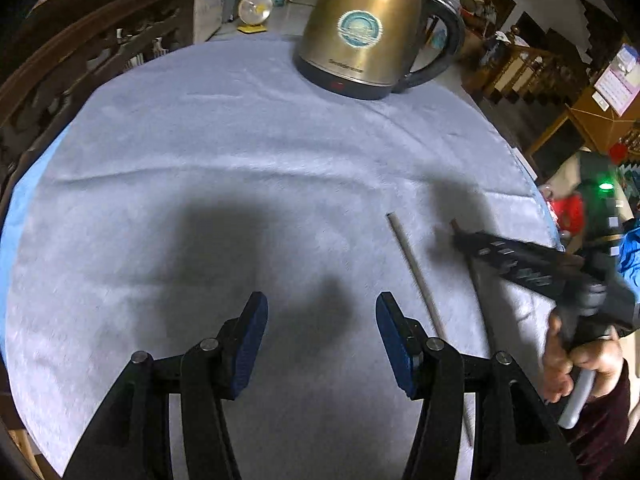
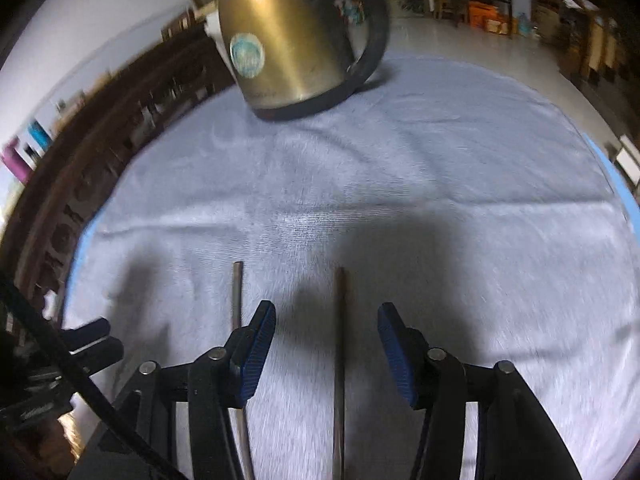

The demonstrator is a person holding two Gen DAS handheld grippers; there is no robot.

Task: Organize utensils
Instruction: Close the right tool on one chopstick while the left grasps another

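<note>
Two thin utensils lie on the pale blue cloth (image 2: 400, 168) that covers the table, both close to its near edge and toward the right side: a grey chopstick (image 2: 237, 296) and a darker chopstick (image 2: 340, 340). They lie almost parallel and a little apart, both pointing toward the far edge, which I judge is the start of pairing them side by side. The right gripper (image 2: 326, 354) hangs low over the darker chopstick, which runs between the blue pads (image 2: 394, 356) without touching either; the jaws stand wide apart and hold nothing. This position seems chosen so that closing would catch the stick across its width, though the view is blurred, so contact with the cloth I cannot tell. The grey chopstick passes just outside this gripper's left finger. The left gripper (image 1: 322, 344) waits over bare cloth nearer the middle of the near edge, its jaws also wide apart and empty, with the grey chopstick (image 1: 414, 272) just beside its right finger. A gold electric kettle (image 1: 360, 32) stands at the far edge, well apart from the sticks, so it does not disturb the work. From the left wrist view, the person's right hand (image 1: 576, 364) grips the handle of the right gripper.
</note>
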